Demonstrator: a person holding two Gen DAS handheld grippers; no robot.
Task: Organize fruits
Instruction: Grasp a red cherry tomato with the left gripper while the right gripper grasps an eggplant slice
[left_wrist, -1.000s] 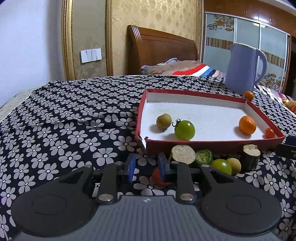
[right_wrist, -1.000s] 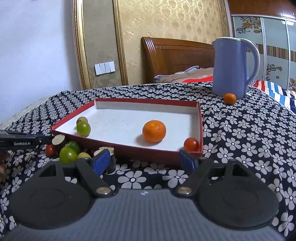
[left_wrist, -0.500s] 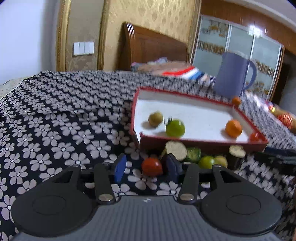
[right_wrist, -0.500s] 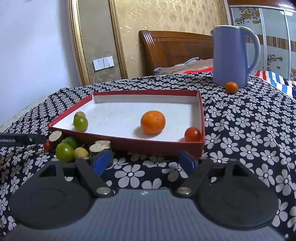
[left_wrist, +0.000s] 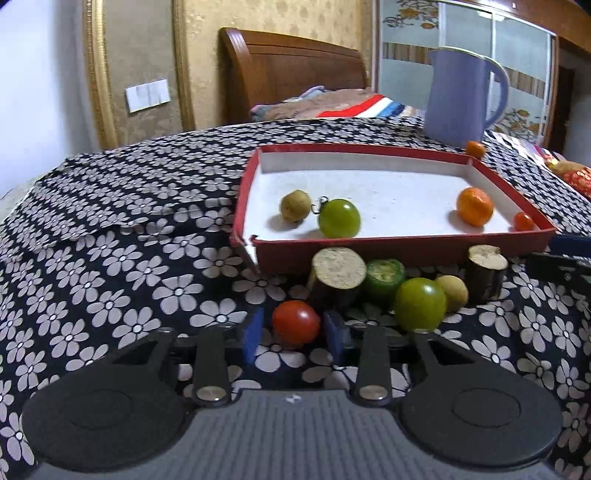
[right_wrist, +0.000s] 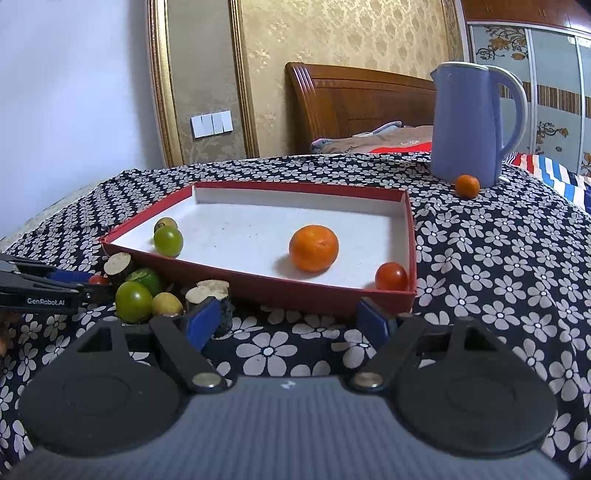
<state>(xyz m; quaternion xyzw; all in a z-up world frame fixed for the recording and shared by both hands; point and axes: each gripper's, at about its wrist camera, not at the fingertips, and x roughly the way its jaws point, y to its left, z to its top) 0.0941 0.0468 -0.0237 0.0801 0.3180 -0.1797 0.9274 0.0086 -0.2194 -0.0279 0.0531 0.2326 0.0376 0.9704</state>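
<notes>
A red-rimmed white tray (left_wrist: 406, 155) (right_wrist: 258, 284) holds a tan fruit (left_wrist: 294, 205), a green tomato (left_wrist: 339, 218), an orange (left_wrist: 474, 206) (right_wrist: 314, 248) and a small red tomato (left_wrist: 523, 221) (right_wrist: 391, 276). In front of it lie a red tomato (left_wrist: 295, 322), a green tomato (left_wrist: 420, 303) (right_wrist: 133, 301), a yellow fruit (left_wrist: 451, 292), a green slice (left_wrist: 384, 274) and two cut stubs (left_wrist: 338, 271) (left_wrist: 484, 271). My left gripper (left_wrist: 294, 334) is open with the red tomato between its pads, gaps on both sides. My right gripper (right_wrist: 286, 321) is open and empty before the tray's front wall.
A lilac jug (left_wrist: 460, 96) (right_wrist: 476, 123) stands behind the tray with a small orange (right_wrist: 467, 185) at its foot. The table has a black floral cloth (left_wrist: 110, 229). A bed with a wooden headboard (left_wrist: 295, 74) is behind. The left gripper shows in the right wrist view (right_wrist: 44, 291).
My left gripper has opened wider and shifted so the red tomato, earlier hidden behind the right pad, now sits between the pads. The right gripper moved slightly closer to the tray.
</notes>
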